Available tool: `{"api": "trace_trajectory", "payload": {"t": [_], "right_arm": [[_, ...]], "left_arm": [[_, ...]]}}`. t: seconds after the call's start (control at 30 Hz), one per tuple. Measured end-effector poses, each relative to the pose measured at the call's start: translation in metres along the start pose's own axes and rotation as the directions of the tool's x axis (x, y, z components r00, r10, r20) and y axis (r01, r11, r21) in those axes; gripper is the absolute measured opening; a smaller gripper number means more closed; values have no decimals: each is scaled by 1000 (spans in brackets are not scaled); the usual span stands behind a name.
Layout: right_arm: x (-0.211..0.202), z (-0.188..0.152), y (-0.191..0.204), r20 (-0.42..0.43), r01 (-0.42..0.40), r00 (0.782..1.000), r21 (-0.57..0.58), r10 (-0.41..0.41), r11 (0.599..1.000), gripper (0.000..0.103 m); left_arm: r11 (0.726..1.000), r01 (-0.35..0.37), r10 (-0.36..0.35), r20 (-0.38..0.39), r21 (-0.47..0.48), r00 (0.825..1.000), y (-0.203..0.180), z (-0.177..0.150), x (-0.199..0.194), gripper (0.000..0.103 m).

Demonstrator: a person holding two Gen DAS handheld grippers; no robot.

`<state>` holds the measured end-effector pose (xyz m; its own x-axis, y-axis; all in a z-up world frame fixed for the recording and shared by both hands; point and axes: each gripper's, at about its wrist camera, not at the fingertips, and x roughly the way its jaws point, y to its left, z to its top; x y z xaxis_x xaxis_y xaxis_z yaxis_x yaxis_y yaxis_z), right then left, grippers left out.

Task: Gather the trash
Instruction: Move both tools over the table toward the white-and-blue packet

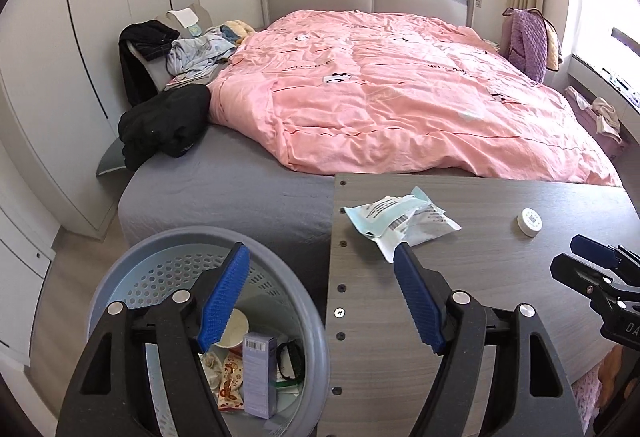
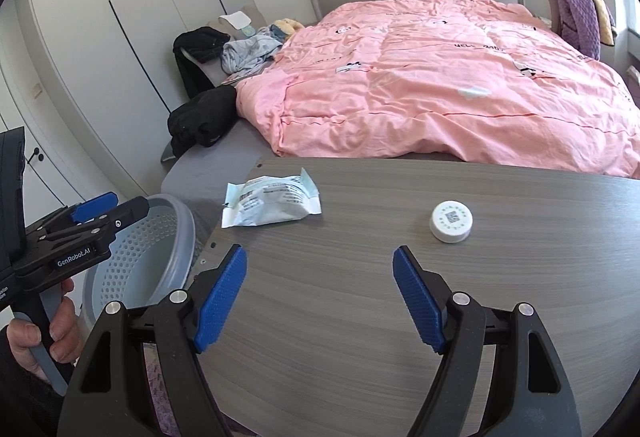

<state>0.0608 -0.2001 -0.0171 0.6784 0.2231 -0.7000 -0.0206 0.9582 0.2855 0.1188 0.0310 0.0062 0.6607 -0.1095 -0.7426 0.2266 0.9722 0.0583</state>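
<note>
Left tool is spread wide with nothing between its pads, half over the gray basket (cup, boxes and wrappers already inside) just left of the tabletop. Right tool is spread too, empty, over the tabletop. A crumpled wrapper lies near the tabletop's far-left corner, a white cap well right of it.
</note>
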Motion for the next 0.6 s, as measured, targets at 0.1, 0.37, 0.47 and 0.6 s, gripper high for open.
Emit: {"api": "trace_trajectory", "payload": {"t": [0.1, 0.37, 0.47, 0.6], "right_arm": [[-5, -5, -10, -3, 21, 1000, 15, -21, 1000, 74], [-10, -11, -25, -1, 39, 999, 52, -39, 998, 75], [-12, -11, -27, 3, 35, 999, 58, -35, 998, 75], [-15, -13, -28, 7, 29, 1000, 58, -29, 998, 75]], "left_arm": [[999, 38, -38, -6, 21, 999, -9, 7, 12, 71], [995, 72, -71, -25, 74, 997, -19, 36, 51, 71], [995, 54, -49, -52, 84, 997, -19, 46, 73, 71], [995, 34, -24, -108, 90, 994, -17, 51, 103, 71]]}}
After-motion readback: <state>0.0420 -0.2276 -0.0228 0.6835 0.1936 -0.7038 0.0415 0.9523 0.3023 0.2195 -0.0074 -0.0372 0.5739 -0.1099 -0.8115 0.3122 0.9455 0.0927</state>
